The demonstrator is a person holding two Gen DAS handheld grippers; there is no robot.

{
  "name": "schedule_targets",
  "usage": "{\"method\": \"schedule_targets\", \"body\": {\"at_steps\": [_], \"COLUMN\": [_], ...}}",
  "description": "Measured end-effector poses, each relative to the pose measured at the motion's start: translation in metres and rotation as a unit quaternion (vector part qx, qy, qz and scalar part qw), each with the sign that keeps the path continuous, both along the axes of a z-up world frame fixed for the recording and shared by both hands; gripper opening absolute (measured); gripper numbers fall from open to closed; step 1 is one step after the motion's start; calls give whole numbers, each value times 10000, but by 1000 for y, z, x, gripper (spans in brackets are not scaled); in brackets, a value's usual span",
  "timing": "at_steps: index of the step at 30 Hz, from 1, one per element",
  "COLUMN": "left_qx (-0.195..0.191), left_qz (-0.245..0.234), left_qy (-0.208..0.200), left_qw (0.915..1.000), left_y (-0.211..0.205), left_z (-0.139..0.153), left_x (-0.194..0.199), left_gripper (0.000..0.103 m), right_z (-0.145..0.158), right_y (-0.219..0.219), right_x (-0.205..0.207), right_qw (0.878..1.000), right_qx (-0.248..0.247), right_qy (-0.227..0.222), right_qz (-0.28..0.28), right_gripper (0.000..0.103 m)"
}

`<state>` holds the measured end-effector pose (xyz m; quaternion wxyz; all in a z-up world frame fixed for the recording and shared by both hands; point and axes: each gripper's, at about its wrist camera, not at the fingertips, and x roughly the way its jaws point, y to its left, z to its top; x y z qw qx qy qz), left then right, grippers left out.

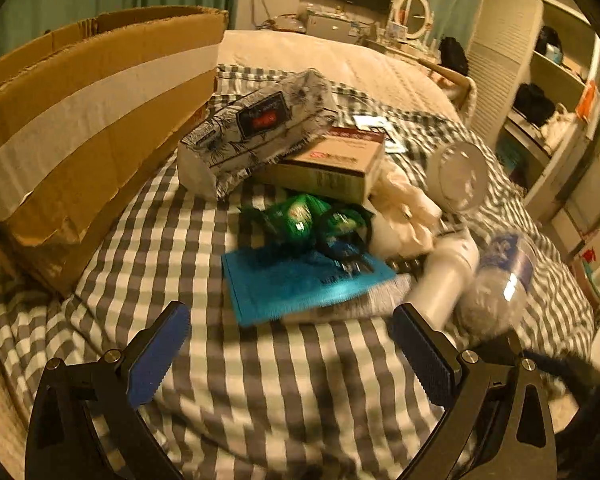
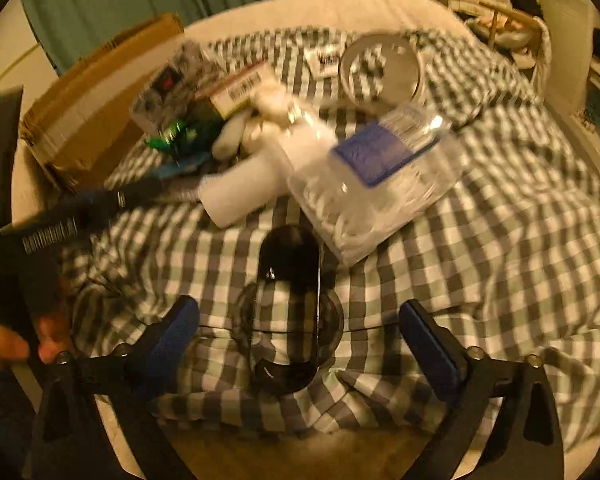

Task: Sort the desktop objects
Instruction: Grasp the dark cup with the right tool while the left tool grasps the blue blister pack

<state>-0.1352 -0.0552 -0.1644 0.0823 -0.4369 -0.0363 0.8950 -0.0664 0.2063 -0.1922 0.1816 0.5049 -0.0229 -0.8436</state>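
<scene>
Left wrist view: the left gripper (image 1: 290,350), jaws apart and empty, hangs over a checked bedspread (image 1: 260,392), just near of a blue booklet (image 1: 300,284). Green packets (image 1: 300,216), a brown carton (image 1: 332,164) and a patterned tissue pack (image 1: 256,128) lie farther off, a cardboard box (image 1: 92,120) at left. Right wrist view: the right gripper (image 2: 300,328), jaws apart, flanks a dark glass container (image 2: 288,320) on the cloth; a clear bottle (image 2: 376,176) and white tube (image 2: 252,184) lie beyond.
</scene>
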Motion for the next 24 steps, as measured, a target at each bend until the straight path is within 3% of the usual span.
{"method": "schedule_targets", "body": {"at_steps": [5, 8, 15, 24], "left_qx": [325, 403, -176, -599], "left_qz": [53, 91, 344, 468], "left_qy": [-317, -469, -493, -568], "left_qw": [9990, 9980, 9980, 9955], "left_y": [3, 8, 23, 28], "left_z": [-6, -10, -14, -27], "left_x": [-19, -24, -34, -51], "left_gripper": [103, 103, 103, 103], "right_z": [-6, -8, -8, -8], "right_y": [9, 13, 11, 4], "right_x": [-2, -1, -2, -2], "right_qw": [9999, 9997, 9999, 9997], "right_qx": [-138, -206, -91, 195], "right_qy": [-96, -134, -139, -146], "right_qz": [-41, -65, -14, -1], "right_gripper": [69, 67, 67, 68]}}
